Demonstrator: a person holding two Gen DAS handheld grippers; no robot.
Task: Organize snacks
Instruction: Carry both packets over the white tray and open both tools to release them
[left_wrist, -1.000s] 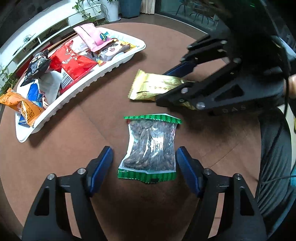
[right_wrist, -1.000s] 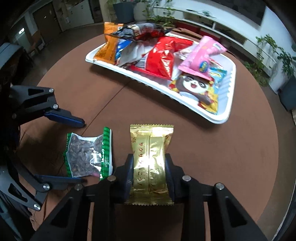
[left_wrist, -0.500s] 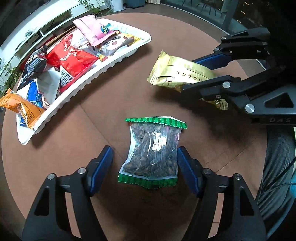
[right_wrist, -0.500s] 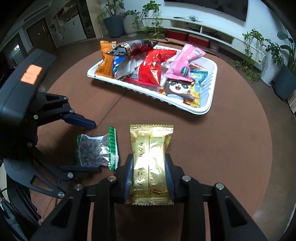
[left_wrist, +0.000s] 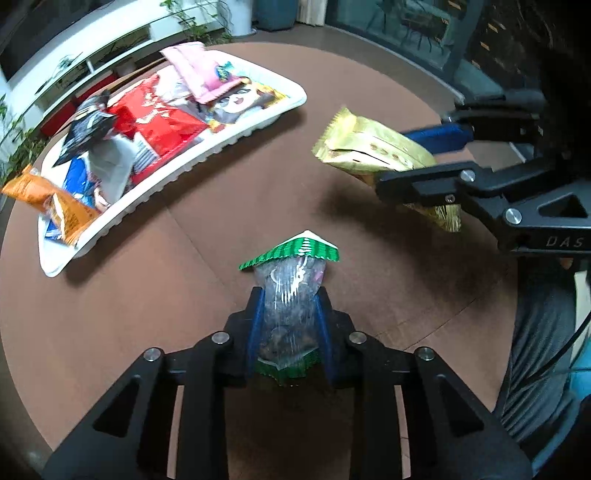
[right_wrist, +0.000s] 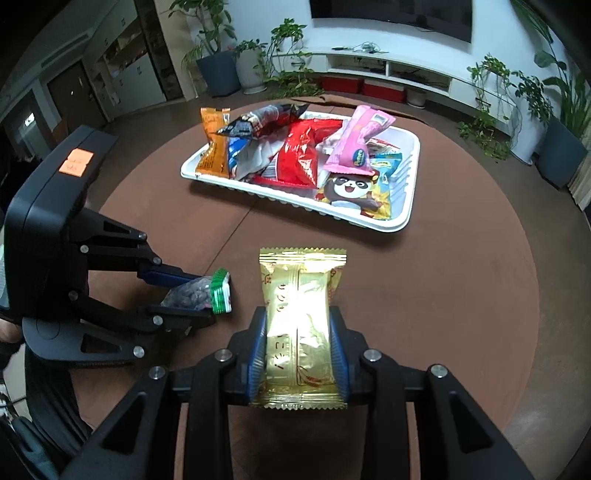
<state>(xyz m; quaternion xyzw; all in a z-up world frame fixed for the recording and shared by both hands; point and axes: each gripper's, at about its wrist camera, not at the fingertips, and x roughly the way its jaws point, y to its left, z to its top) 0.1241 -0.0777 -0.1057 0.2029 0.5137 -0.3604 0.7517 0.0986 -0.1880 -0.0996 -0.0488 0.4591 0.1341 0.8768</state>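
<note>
A clear bag of dark snacks with green edges (left_wrist: 295, 254) lies on the round brown table. My left gripper (left_wrist: 290, 306) is closing on it; its blue pads press the bag's sides and the top edge buckles into a peak. The right wrist view shows this bag (right_wrist: 218, 291) between the left gripper's (right_wrist: 201, 297) jaws. My right gripper (right_wrist: 298, 321) is shut on a gold packet (right_wrist: 301, 288) and holds it above the table, short of the white tray (right_wrist: 402, 221). In the left wrist view the gold packet (left_wrist: 362, 144) juts from the right gripper (left_wrist: 399, 158).
The white tray (left_wrist: 166, 179) stands on the far half of the table, filled with several snack packs: orange, black, red, pink and a panda one. A person's grey-clad body (left_wrist: 535, 350) is at the table's near edge. Potted plants and a low white shelf stand beyond.
The left jaws have come together onto the green-edged bag, which now bulges between the pads. The right gripper has carried the gold packet up off the table.
</note>
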